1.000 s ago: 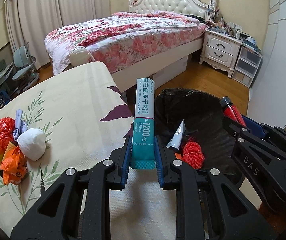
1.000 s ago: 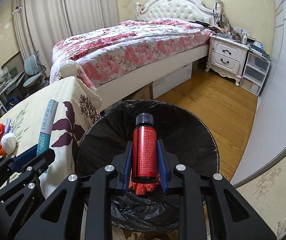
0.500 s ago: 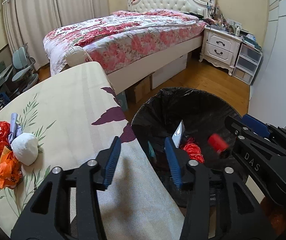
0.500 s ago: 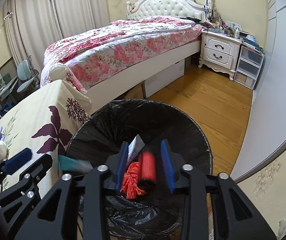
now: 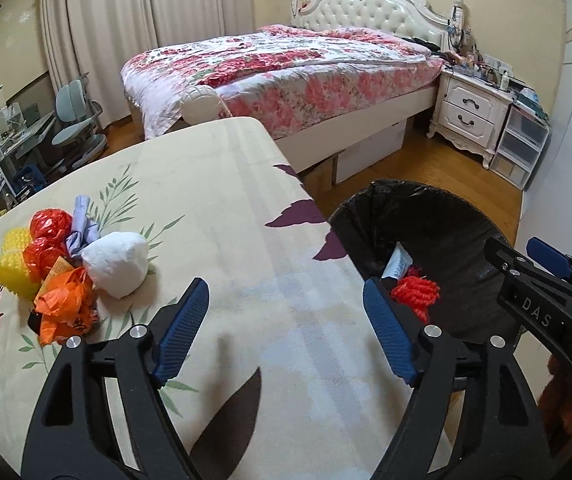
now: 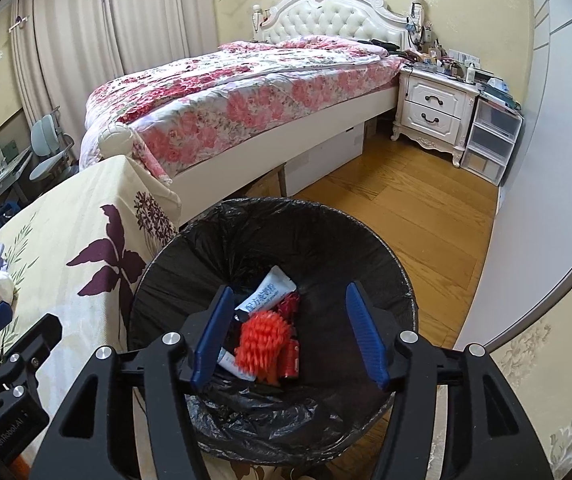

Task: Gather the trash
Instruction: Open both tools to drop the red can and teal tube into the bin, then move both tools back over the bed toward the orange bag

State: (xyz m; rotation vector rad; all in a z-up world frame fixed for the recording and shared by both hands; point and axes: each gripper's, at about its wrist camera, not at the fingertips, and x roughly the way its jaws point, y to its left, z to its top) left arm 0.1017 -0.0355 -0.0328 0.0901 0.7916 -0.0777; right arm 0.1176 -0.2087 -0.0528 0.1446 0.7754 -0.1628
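Left hand-held gripper (image 5: 286, 320): jaws wide apart after just opening, nothing between them, poised over the desk (image 5: 221, 200) edge beside the trash bin (image 6: 366, 240). Right hand-held gripper (image 6: 290, 328): jaws also just opened, parted and holding nothing, directly above the bin. Inside the bin, on the black liner: a spiky orange-red ball (image 6: 261, 340), a white tube (image 6: 263, 292) and a red bottle (image 6: 290, 356). Well to the left of the bin, on the desk's floral cloth: a cluster of uncollected trash comprising a white wad (image 5: 115, 264), orange wrappers (image 5: 63, 304), red wrappers (image 5: 47, 222) and a yellow piece (image 5: 13, 264).
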